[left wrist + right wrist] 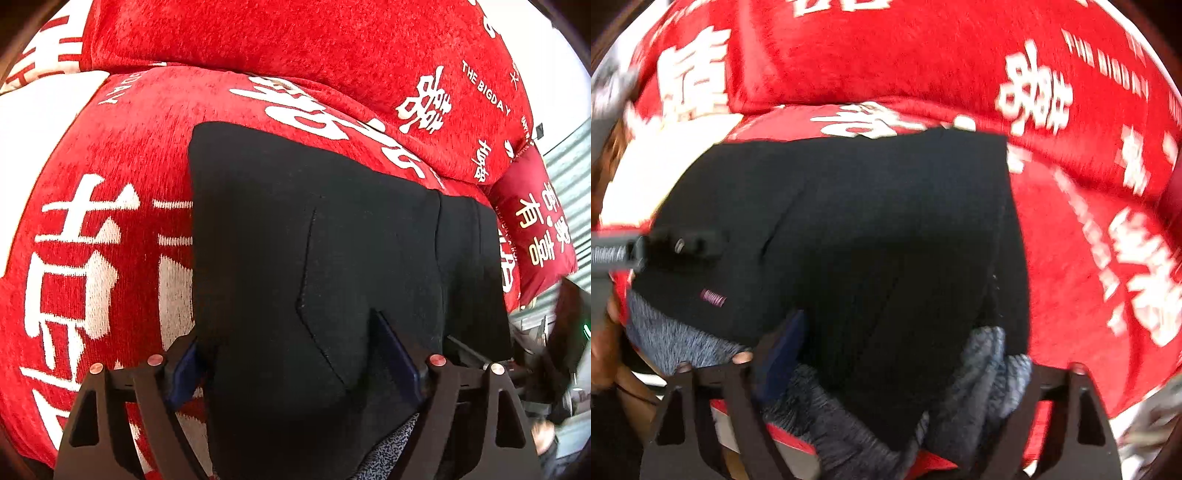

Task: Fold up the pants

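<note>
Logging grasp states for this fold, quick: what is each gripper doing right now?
Left gripper: open, fingers astride the black pants, not clamped.
Right gripper: open, the pants' near edge bunched between its fingers.

The pants (pixel 332 258) are black with a grey speckled lining showing at the near edge, toward 6 o'clock. They lie folded into a thick block, the far edge straight and running from 10 toward 3 o'clock in the left wrist view. A curved pocket seam crosses the top layer. In the right wrist view the pants (pixel 868 240) carry a small pink label at 8 o'clock.
</note>
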Tool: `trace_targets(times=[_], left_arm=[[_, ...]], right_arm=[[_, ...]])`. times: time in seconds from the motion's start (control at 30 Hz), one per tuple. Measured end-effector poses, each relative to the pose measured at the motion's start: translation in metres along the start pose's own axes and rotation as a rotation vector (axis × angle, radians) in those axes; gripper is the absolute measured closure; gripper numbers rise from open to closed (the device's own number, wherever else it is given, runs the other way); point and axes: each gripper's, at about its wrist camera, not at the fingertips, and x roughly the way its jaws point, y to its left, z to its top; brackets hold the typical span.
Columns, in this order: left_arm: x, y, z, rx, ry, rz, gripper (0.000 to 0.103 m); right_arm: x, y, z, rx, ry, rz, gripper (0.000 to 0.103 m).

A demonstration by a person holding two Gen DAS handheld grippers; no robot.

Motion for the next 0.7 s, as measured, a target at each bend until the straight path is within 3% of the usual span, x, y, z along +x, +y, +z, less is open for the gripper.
trace_targets(times=[0.03, 0.1, 0.17, 0.23, 0.37, 0.53, 0.7], left_arm=[[0.0, -0.003, 0.0, 0.013, 0.002, 0.01, 0.019], [-0.001, -0.01, 0.001, 0.034, -0.002, 0.018, 0.029], [-0.007, -0.016, 0.001, 0.067, -0.006, 0.021, 0.043], [-0.009, -0.023, 0.0, 0.096, -0.015, 0.044, 0.047], [-0.023, -0.019, -0.006, 0.082, -0.029, 0.036, 0.05], [-0.055, -0.002, -0.007, 0.063, -0.063, 0.052, 0.05], [-0.075, 0.004, 0.017, 0.049, -0.11, 0.081, 0.05]], right_arm=[[0.005, -0.017, -0.001, 0.059, 0.012, 0.086, 0.01], [0.004, -0.037, -0.004, 0.143, -0.001, 0.187, 0.021], [-0.013, -0.032, -0.005, 0.114, -0.038, 0.185, 0.045], [-0.028, -0.008, -0.007, 0.03, -0.073, 0.108, 0.051], [-0.053, 0.038, -0.01, -0.098, -0.145, 0.029, 0.053], [-0.07, 0.067, -0.004, -0.155, -0.181, 0.055, 0.053], [-0.069, 0.082, 0.032, -0.17, -0.213, 0.091, 0.053]])
